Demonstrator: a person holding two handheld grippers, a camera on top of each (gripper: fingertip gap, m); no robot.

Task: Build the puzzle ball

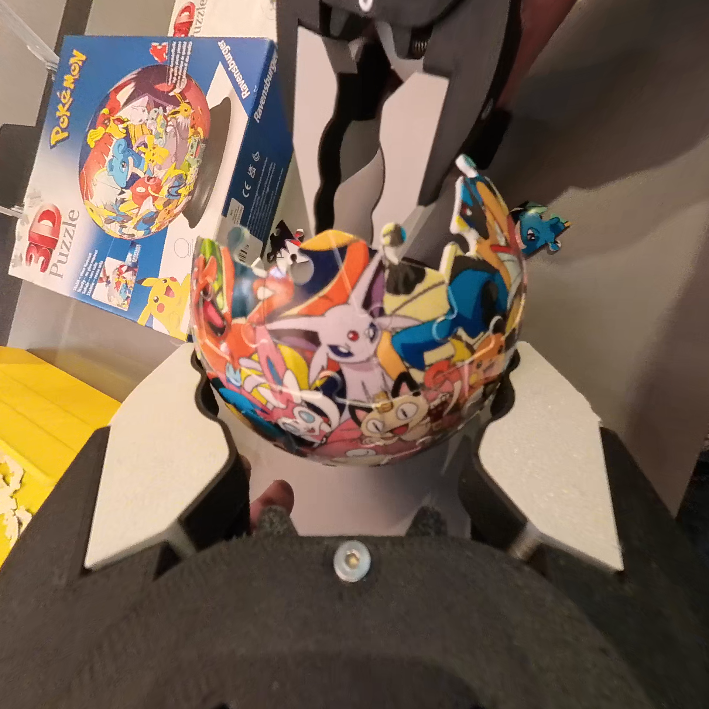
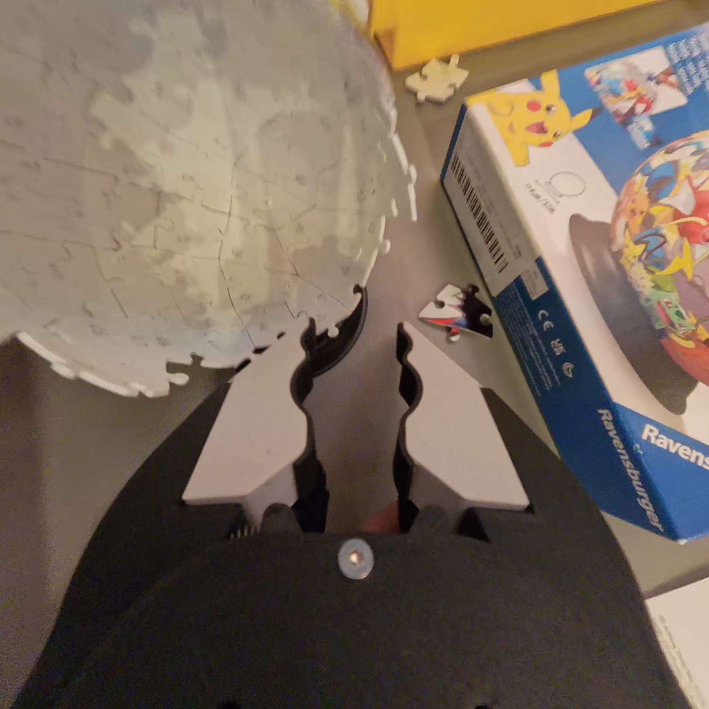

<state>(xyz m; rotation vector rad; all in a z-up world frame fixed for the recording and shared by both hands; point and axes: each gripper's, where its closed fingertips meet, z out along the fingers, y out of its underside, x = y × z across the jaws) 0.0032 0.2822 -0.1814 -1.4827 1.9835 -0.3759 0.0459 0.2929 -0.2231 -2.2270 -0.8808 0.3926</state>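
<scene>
The left claw [image 1: 355, 378] grips the half-built puzzle ball [image 1: 356, 345]; the right claw [image 2: 355, 337], seemingly empty, gapes narrowly near a loose piece [image 2: 458, 316].

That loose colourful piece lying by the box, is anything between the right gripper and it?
Nothing visible blocks it. The right gripper is open and empty, and the loose piece lies just ahead and to the right on bare table, touching the puzzle box. The half-built ball sits off to the left.
</scene>
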